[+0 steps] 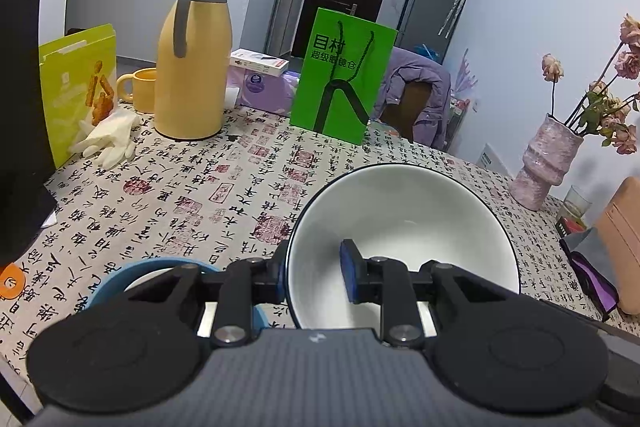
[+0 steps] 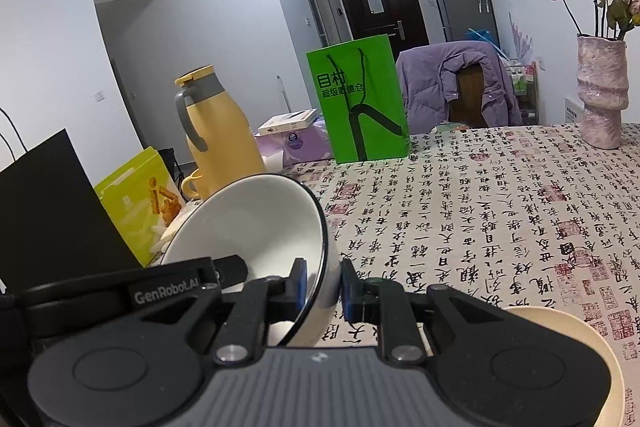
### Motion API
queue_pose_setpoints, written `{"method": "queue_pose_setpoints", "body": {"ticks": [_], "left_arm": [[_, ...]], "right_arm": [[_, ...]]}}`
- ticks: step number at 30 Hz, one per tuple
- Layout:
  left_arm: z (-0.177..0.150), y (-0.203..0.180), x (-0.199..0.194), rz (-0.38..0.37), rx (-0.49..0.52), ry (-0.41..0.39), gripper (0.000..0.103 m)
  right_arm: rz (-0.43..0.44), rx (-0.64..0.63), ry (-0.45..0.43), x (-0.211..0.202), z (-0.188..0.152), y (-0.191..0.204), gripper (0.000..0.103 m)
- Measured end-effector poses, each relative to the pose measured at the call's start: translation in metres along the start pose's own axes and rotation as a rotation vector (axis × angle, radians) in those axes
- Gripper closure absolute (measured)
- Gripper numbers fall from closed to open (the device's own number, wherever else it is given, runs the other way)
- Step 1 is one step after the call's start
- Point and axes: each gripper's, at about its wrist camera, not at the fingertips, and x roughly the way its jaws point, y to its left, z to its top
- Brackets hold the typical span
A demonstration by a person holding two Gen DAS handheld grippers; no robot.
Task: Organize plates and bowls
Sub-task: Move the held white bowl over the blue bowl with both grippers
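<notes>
Both grippers are clamped onto the same white bowl, one on each side of it, holding it tipped up above the table with its calligraphy-print cloth. The left gripper has its jaws nearly closed over the bowl's dark-edged rim, one blue pad inside against the white wall and the other outside. From the right wrist view, the right gripper pinches the opposite rim of that bowl the same way, one pad within and one against the outer wall, the gap between them narrow. Under the left gripper sits a blue-rimmed bowl on the cloth, half hidden by the gripper's body. Just beside the right gripper, low at the right, a cream-coloured dish rests on the table. Farther back stand a yellow thermos jug with a grey handle, a yellow mug just beside it, a green paper bag, a pair of white gloves and a pink vase of dried roses near the right edge.
</notes>
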Motion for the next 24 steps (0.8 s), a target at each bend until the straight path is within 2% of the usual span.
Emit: {"method": "queue_pose_setpoints", "body": {"ticks": [24], "left_arm": [[-0.006, 0.039, -0.005, 0.028, -0.035, 0.003, 0.077]], "right_arm": [[0.033, -0.016, 0.033, 0.021, -0.011, 0.03, 0.085]]}}
